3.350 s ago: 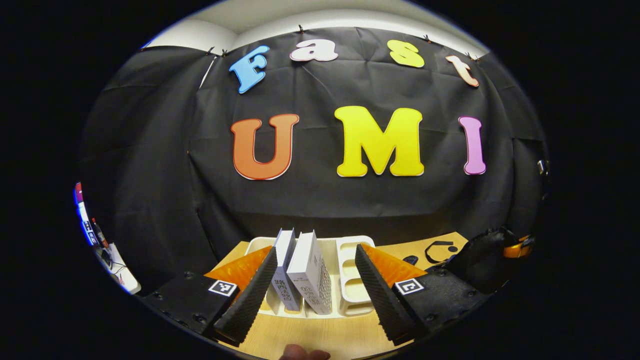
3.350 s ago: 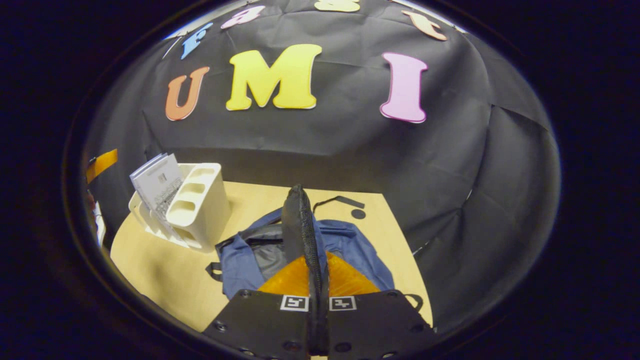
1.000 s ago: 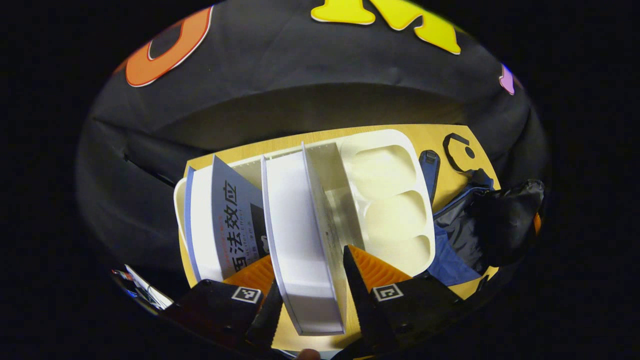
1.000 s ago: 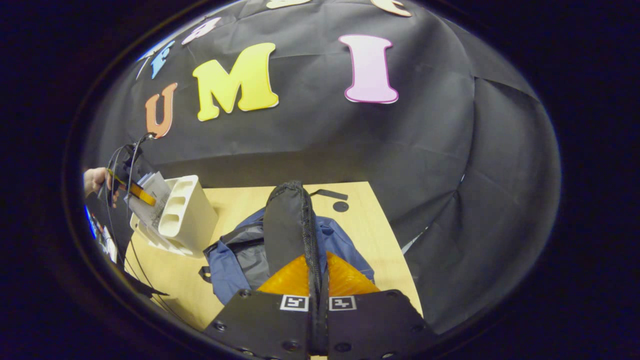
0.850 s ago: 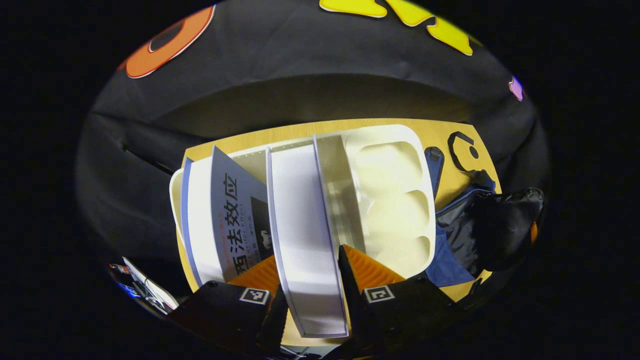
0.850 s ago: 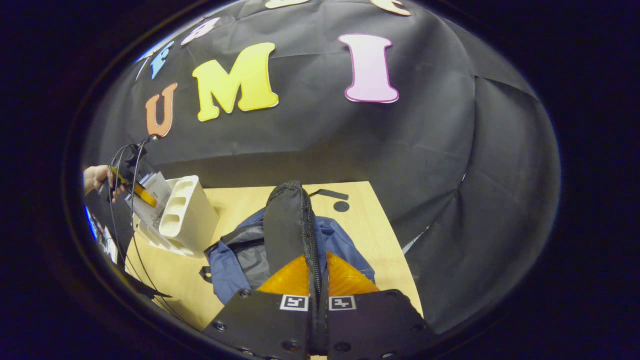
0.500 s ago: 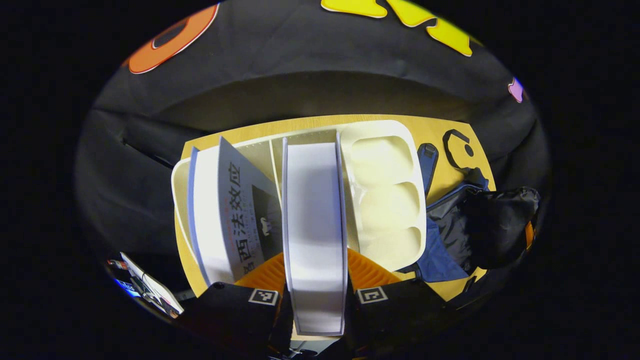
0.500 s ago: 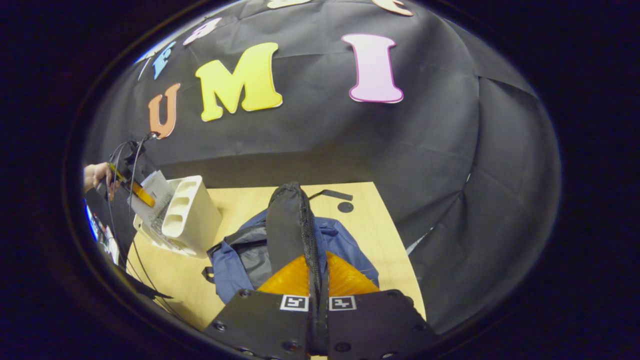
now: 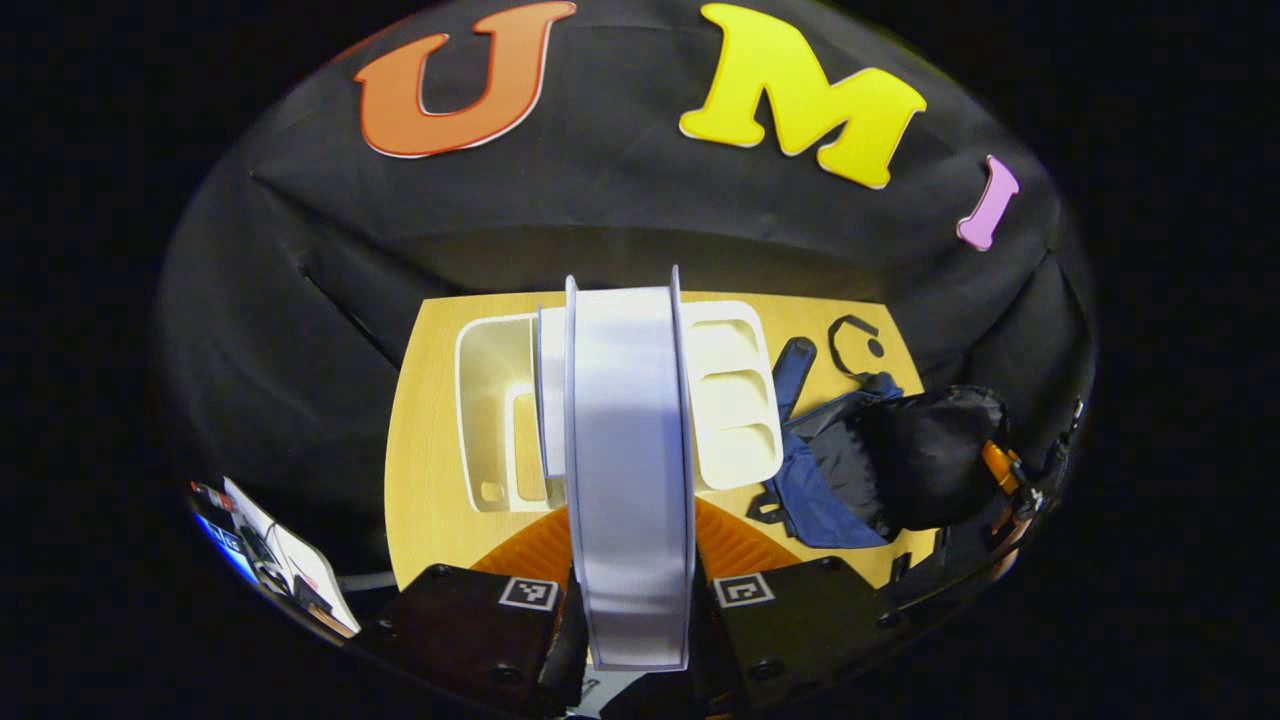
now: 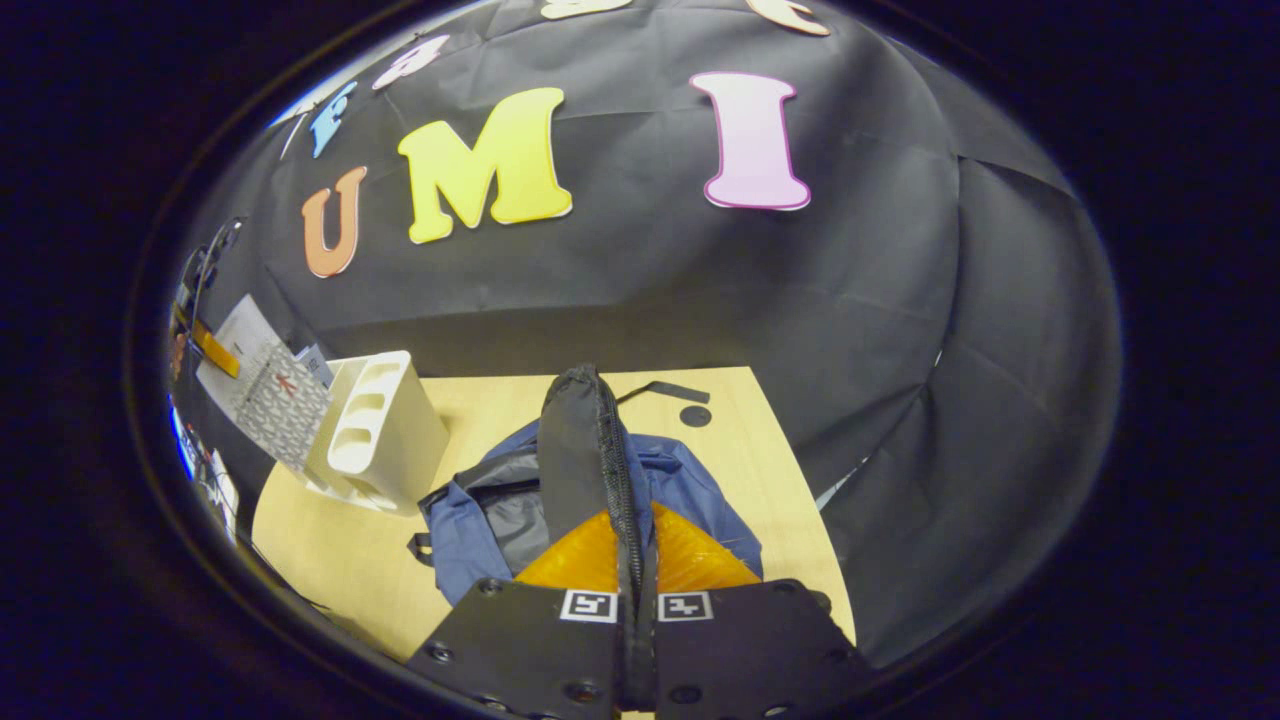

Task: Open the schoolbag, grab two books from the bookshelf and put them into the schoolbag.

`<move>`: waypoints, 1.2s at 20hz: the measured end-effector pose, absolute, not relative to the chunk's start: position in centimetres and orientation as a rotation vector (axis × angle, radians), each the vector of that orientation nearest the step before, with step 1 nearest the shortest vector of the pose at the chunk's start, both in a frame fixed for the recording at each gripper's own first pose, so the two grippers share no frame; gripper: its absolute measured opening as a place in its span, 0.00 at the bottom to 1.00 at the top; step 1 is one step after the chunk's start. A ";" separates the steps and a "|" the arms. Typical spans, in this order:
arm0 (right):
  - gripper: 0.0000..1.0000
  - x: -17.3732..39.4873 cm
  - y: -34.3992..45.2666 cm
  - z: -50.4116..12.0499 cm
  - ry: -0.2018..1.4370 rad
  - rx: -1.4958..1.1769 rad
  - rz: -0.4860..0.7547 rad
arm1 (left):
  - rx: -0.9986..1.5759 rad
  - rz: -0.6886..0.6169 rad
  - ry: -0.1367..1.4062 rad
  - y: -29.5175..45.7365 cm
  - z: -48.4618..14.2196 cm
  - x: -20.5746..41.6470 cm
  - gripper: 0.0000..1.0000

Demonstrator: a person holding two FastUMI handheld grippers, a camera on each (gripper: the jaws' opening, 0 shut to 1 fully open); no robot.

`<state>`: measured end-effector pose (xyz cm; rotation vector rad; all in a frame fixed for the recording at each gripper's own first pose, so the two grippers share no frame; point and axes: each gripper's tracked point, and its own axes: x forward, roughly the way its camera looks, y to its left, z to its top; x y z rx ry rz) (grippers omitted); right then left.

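Observation:
My left gripper (image 9: 630,545) is shut on a thick white book (image 9: 628,470), held up above the white bookshelf (image 9: 735,400). A second book (image 9: 551,400) still stands in the shelf behind it. To the right lies the blue schoolbag (image 9: 810,490). In the right gripper view my right gripper (image 10: 632,530) is shut on the schoolbag's black flap (image 10: 575,450) and holds it up over the open blue schoolbag (image 10: 690,490). At far left the lifted book (image 10: 265,395) hangs beside the bookshelf (image 10: 385,430).
The bookshelf and schoolbag sit on a wooden table (image 9: 430,480) against the black cloth wall. A black strap (image 9: 850,335) lies on the table behind the bag. Papers and cables (image 9: 285,555) lie off the table's left edge.
The left gripper came down over the shelf, shut on the white book and lifted it out. The right gripper has kept the flap raised, barely moving.

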<state>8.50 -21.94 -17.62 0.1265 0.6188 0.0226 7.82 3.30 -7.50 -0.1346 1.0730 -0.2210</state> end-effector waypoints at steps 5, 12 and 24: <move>0.02 8.3 -21.7 -17.3 0.621 0.142 0.011 | -0.381 -0.297 0.983 0.3 -5.0 5.1 0.42; 0.00 7.5 -20.8 -17.5 0.649 0.124 0.020 | -0.577 -0.481 0.903 -10.9 -6.5 3.4 0.42; 0.00 7.6 -21.8 -16.8 0.662 0.141 0.020 | -0.761 -0.471 1.062 -27.9 -22.1 0.1 0.43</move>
